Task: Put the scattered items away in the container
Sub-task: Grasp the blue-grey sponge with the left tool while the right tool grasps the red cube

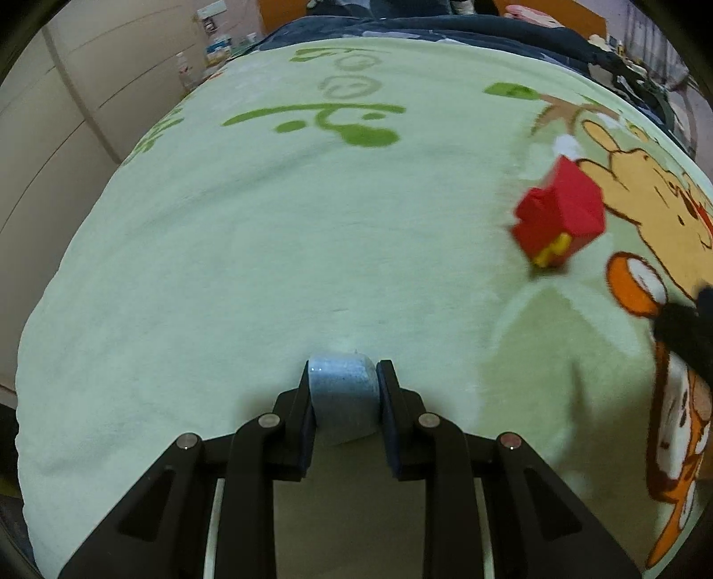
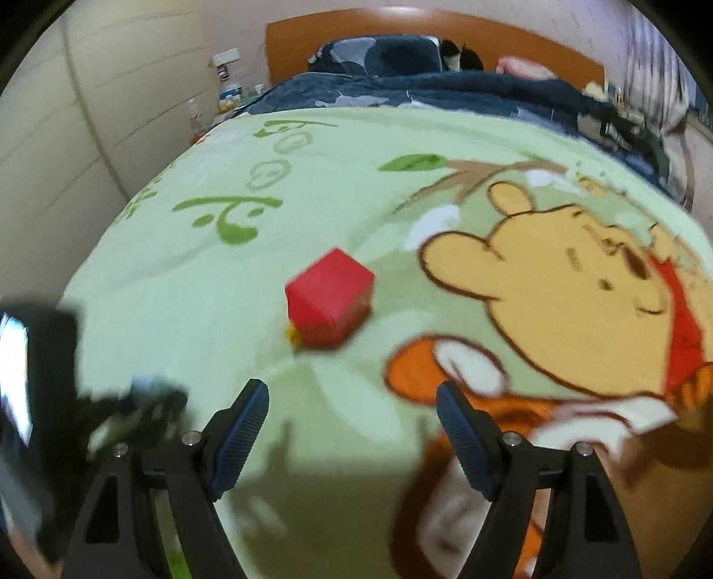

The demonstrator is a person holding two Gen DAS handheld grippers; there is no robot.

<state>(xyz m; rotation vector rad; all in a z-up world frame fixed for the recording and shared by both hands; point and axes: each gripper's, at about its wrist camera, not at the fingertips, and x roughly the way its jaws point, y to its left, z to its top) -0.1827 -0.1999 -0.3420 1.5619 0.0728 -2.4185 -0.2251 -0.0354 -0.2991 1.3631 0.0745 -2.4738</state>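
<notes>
My left gripper (image 1: 343,378) is shut on a pale blue-grey cylinder (image 1: 343,396), held just above the green blanket (image 1: 267,249). A red box (image 1: 562,214) with a small yellow piece at its base lies on the blanket, far to the right and ahead of the left gripper. In the right wrist view the same red box (image 2: 329,297) sits ahead and a little left of centre. My right gripper (image 2: 352,401) is open, with nothing between its fingers and the box beyond its tips. The left gripper (image 2: 53,401) shows as a dark blur at the left edge.
The blanket (image 2: 338,214) carries a cartoon bear and tiger print on its right side. A dark blue duvet (image 2: 445,89) and an orange headboard (image 2: 312,35) lie beyond it. A wardrobe (image 2: 67,133) stands left, with bottles (image 2: 196,118) on a stand beside the bed. No container is visible.
</notes>
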